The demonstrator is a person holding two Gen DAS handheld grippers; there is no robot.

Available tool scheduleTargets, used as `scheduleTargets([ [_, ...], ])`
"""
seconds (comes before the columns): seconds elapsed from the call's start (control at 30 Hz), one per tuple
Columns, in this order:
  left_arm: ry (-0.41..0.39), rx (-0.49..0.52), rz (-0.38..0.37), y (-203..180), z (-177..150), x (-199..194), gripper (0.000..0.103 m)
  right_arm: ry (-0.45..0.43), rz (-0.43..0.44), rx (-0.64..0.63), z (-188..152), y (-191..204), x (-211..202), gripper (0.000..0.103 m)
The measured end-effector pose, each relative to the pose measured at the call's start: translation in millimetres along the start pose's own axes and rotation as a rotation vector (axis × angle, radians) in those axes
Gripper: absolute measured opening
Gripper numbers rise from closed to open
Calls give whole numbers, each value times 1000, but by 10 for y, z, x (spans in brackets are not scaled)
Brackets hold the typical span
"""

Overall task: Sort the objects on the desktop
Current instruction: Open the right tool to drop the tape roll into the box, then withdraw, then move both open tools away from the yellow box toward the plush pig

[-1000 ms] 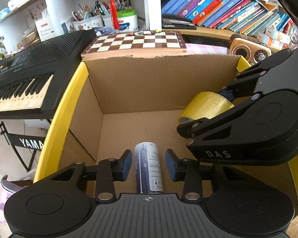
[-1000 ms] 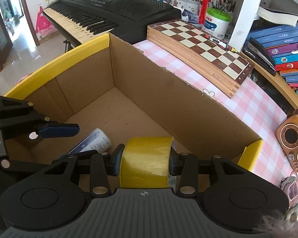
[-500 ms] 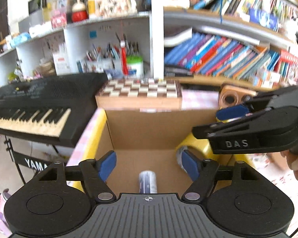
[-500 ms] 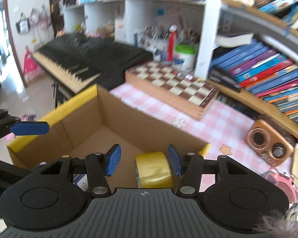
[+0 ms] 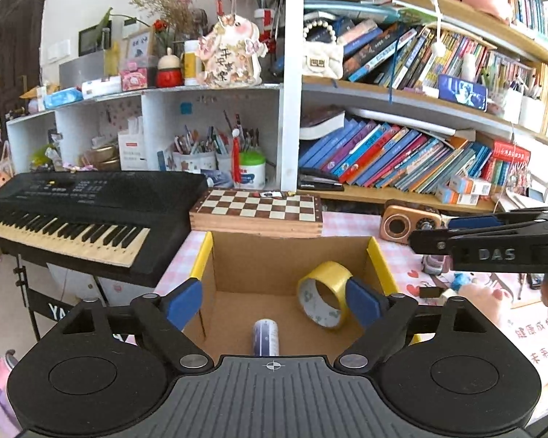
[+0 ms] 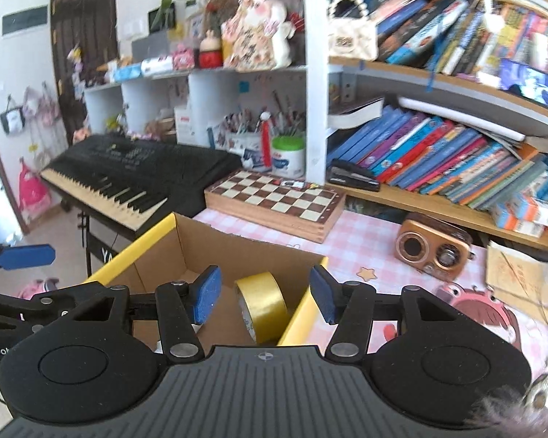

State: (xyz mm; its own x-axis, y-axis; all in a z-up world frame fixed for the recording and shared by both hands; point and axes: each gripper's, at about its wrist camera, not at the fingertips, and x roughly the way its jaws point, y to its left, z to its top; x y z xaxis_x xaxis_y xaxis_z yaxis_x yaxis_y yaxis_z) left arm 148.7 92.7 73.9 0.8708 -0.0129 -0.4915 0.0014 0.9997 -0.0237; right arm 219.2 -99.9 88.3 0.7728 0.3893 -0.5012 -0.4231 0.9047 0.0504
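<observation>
A cardboard box (image 5: 274,255) with yellow-taped rims sits on the pink checked desk. Inside it lie a yellow tape roll (image 5: 323,294) at the right and a small blue-white tube (image 5: 265,335) at the near side. My left gripper (image 5: 274,304) is open and empty, raised above the box's near edge. My right gripper (image 6: 265,294) is open and empty, above the box's right rim (image 6: 299,314), with the tape roll (image 6: 263,306) below it. The right gripper's side shows at the right of the left wrist view.
A wooden chessboard (image 5: 257,213) lies behind the box, a black keyboard (image 5: 84,211) to the left. A small brown radio (image 6: 433,246) stands on the desk at the right, with pink toys (image 6: 475,303) and papers nearby. Shelves of books and pen cups rise behind.
Both grippers opened and let go: the tube and the tape roll now lie in the box. Both grippers have lifted up and back away from the box.
</observation>
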Motion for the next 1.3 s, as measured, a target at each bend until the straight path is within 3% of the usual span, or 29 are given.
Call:
scheduleTargets([
  [0.33,-24,-30,3,49,-243,-536,94,-76,-137,90,-473,1,-758,53],
  [0.6,-15,-61,25,93,-503,-786,95,-84,-223,135,-923,94,-1130,54],
  [1.3,67,-50,41,-103,-1134,-1041,95,-7,-258,72,-1783,568,-1432,55],
])
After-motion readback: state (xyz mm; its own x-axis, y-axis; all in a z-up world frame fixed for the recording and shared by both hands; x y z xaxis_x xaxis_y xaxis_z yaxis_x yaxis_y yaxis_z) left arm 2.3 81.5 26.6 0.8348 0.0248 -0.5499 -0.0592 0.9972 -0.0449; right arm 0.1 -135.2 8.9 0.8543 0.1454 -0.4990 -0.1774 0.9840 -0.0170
